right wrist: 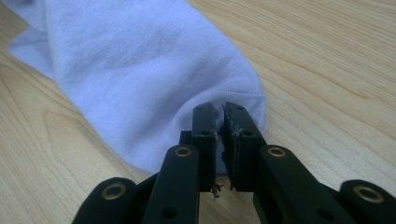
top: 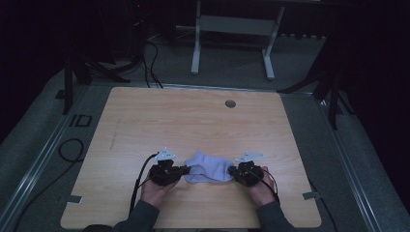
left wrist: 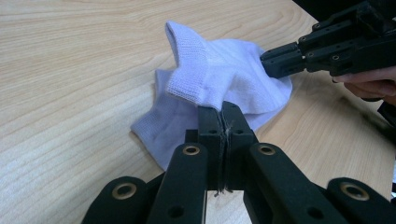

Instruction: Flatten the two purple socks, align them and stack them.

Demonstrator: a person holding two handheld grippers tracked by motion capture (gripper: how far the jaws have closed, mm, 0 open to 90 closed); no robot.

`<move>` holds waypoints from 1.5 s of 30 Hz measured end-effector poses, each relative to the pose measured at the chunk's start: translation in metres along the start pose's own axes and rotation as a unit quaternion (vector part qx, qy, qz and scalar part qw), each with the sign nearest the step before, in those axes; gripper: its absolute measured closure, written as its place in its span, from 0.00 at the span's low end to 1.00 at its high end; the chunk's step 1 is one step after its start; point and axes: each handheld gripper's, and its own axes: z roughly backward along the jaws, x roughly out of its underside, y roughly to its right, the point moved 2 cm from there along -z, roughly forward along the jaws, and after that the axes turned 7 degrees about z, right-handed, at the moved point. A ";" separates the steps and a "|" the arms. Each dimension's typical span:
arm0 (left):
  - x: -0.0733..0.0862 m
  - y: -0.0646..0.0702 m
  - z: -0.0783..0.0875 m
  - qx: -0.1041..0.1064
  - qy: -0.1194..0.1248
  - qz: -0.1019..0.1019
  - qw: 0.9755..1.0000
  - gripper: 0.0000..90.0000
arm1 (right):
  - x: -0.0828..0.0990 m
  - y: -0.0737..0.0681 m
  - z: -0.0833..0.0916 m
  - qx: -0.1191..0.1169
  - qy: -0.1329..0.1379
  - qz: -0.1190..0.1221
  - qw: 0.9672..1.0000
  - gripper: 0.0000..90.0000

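We've got white sock (top: 209, 167) lower centre of wooden table (top: 193, 121); left gripper (left wrist: 222, 112) clamped on cuff end, right gripper (right wrist: 219, 112) pinching toe end.

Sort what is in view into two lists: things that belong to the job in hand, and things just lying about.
In the job:
- pale lilac knitted sock, lying on the light wooden table
- left gripper, shut on the sock near its ribbed cuff
- right gripper, pinching the sock's toe end

Lying about:
- round grey cable port in the tabletop
- grey metal stand on the floor beyond the table
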 end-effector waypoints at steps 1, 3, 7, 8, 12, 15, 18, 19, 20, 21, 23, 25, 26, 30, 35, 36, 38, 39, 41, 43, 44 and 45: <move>0.000 0.000 0.000 0.000 -0.001 0.001 1.000 0.98 | 0.000 0.000 0.000 0.001 0.000 0.000 1.000 0.92; 0.001 0.000 0.001 0.000 -0.003 0.002 1.000 0.98 | 0.000 -0.001 0.000 0.003 0.000 0.002 1.000 0.92; 0.001 -0.002 0.002 -0.002 -0.009 0.006 1.000 0.98 | 0.000 -0.001 0.000 0.002 0.001 0.000 1.000 0.92; 0.001 -0.003 0.002 -0.002 -0.010 0.007 1.000 0.98 | 0.000 0.000 0.000 0.001 0.002 -0.001 1.000 0.92; 0.004 -0.004 0.003 -0.004 -0.016 0.011 1.000 0.98 | 0.001 0.000 0.000 -0.001 0.003 -0.002 1.000 0.92; 0.006 -0.005 0.004 -0.004 -0.020 0.015 1.000 0.98 | 0.001 0.001 0.000 -0.003 0.005 -0.003 1.000 0.92; 0.008 -0.006 0.003 -0.008 -0.025 0.017 1.000 0.98 | 0.001 0.001 0.000 -0.004 0.005 -0.004 1.000 0.92; 0.008 -0.007 0.002 -0.009 -0.029 0.019 0.999 0.98 | 0.002 0.001 0.000 -0.004 0.005 -0.004 1.000 0.92; 0.009 -0.008 0.002 -0.010 -0.032 0.020 0.999 0.98 | 0.002 0.001 0.000 -0.004 0.005 -0.004 1.000 0.92; 0.010 -0.010 0.002 -0.013 -0.035 0.022 0.999 0.98 | 0.002 0.001 0.000 -0.004 0.006 -0.004 1.000 0.92; 0.011 -0.012 0.001 -0.019 -0.042 0.028 0.999 0.98 | 0.002 0.001 0.000 -0.004 0.006 -0.004 1.000 0.92; 0.012 -0.013 -0.001 -0.022 -0.046 0.033 0.998 0.98 | 0.002 0.001 0.000 -0.005 0.006 -0.004 1.000 0.92; 0.013 -0.014 -0.001 -0.024 -0.048 0.034 0.998 0.98 | 0.002 0.001 0.000 -0.005 0.006 -0.004 1.000 0.92; 0.013 -0.015 -0.002 -0.038 -0.055 0.033 0.997 0.97 | 0.002 0.001 0.000 -0.005 0.006 -0.004 1.000 0.92; 0.010 -0.020 0.006 -0.050 -0.030 0.039 0.998 0.85 | 0.002 0.001 0.000 -0.005 0.006 -0.004 1.000 0.92; 0.010 -0.020 0.006 -0.050 -0.030 0.039 0.998 0.84 | 0.002 0.001 0.000 -0.005 0.006 -0.004 1.000 0.92; 0.008 -0.020 0.010 -0.049 -0.015 0.034 0.998 0.82 | 0.002 0.001 0.000 -0.005 0.006 -0.005 1.000 0.92; 0.007 -0.020 0.012 -0.049 -0.008 0.032 0.998 0.81 | 0.001 0.001 0.000 -0.006 0.006 -0.007 1.000 0.90; 0.006 -0.021 0.012 -0.050 -0.006 0.029 0.998 0.80 | 0.002 0.002 0.000 -0.013 0.010 -0.010 1.000 0.87; 0.006 -0.021 0.011 -0.051 -0.006 0.030 0.998 0.79 | 0.002 0.002 0.000 -0.015 0.011 -0.013 1.000 0.85; 0.006 -0.022 0.011 -0.052 -0.006 0.030 0.998 0.77 | 0.001 0.001 0.001 -0.018 0.014 -0.014 1.000 0.83; 0.006 -0.023 0.011 -0.056 -0.006 0.028 0.998 0.75 | 0.001 0.001 0.001 -0.018 0.016 -0.011 1.000 0.80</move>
